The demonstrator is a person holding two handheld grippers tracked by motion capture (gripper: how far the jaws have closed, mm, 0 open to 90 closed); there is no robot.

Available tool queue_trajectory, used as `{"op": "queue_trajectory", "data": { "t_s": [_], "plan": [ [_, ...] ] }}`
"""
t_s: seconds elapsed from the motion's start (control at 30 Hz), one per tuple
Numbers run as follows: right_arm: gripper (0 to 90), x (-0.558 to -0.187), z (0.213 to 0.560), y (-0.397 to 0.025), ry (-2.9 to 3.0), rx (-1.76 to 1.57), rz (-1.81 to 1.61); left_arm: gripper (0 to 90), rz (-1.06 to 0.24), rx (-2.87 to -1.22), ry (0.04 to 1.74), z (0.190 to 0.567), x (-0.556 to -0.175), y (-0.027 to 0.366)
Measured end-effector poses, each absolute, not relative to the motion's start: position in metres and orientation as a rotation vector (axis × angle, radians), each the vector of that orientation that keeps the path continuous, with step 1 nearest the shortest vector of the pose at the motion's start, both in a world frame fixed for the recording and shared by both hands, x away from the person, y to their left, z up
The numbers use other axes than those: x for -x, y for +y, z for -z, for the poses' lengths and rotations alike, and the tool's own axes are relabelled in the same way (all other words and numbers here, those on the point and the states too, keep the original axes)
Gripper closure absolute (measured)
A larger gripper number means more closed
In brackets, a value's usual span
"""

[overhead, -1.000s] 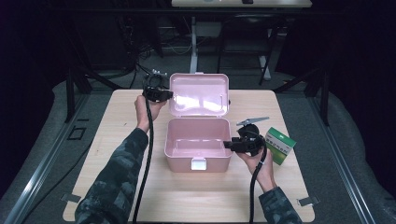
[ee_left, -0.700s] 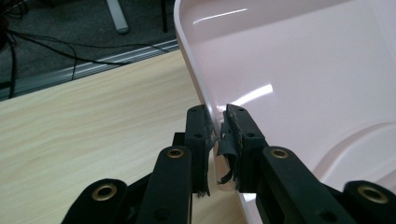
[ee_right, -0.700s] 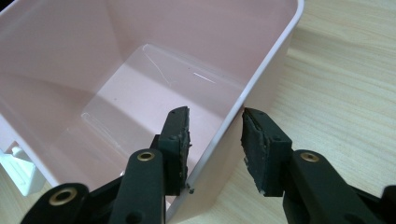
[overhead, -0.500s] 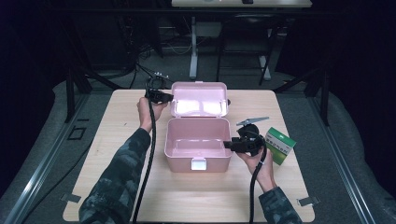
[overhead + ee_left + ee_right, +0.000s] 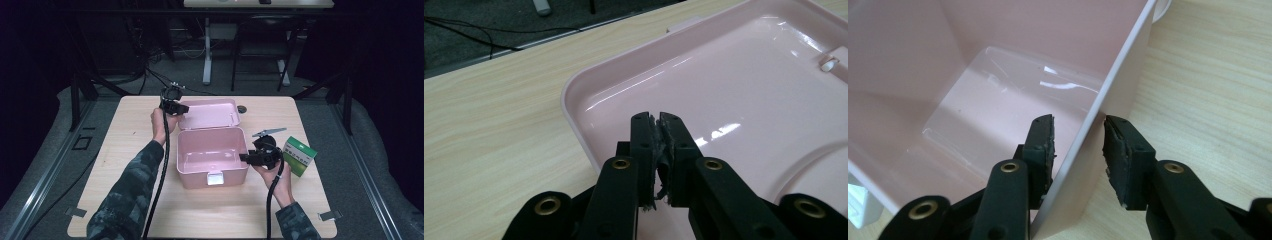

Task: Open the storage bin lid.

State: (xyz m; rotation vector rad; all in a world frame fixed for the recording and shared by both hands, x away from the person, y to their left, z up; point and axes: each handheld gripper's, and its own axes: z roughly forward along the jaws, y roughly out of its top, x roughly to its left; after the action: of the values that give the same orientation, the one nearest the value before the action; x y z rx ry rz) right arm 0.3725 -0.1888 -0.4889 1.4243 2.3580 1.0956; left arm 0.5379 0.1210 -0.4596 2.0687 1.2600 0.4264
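A pink plastic box (image 5: 195,176) stands open in the middle of the table, its lid (image 5: 210,114) swung back and lying flat behind it. My left gripper (image 5: 172,106) hovers at the lid's far left corner; in the left gripper view it (image 5: 658,117) is shut with nothing between the pads, just above the lid's glossy inside (image 5: 734,85). My right gripper (image 5: 248,158) is at the box's right side. In the right gripper view it (image 5: 1079,125) is open astride the box's right wall (image 5: 1120,75), one jaw inside and one outside.
A green and white carton (image 5: 299,156) lies on the wooden table (image 5: 130,150) just right of my right hand. A small dark round object (image 5: 242,108) sits behind the lid. Dark floor, cables and table legs lie beyond the far edge.
The lid has swung from nearly upright down and back until it lies flat. My left gripper stayed near the lid's left corner. The right gripper kept its place on the wall.
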Motion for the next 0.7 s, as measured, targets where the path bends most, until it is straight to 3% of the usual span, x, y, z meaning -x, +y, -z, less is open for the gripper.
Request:
{"op": "queue_trajectory", "data": {
  "t_s": [0.13, 0.4, 0.7],
  "plan": [
    [64.9, -0.371, 0.486, -0.187, 2.345, -1.419, -1.088, 79.3, -0.422, -2.051, 1.243, 0.452, -0.531, 0.125],
    [61.2, -0.369, 0.479, -0.189, 2.342, -1.401, -1.098, 48.1, -0.385, -2.092, 1.236, 0.434, -0.515, 0.134],
    [59.6, -0.367, 0.469, -0.194, 2.342, -1.391, -1.073, 27.9, -0.406, -2.140, 1.156, 0.422, -0.481, 0.146]
  ]
}}
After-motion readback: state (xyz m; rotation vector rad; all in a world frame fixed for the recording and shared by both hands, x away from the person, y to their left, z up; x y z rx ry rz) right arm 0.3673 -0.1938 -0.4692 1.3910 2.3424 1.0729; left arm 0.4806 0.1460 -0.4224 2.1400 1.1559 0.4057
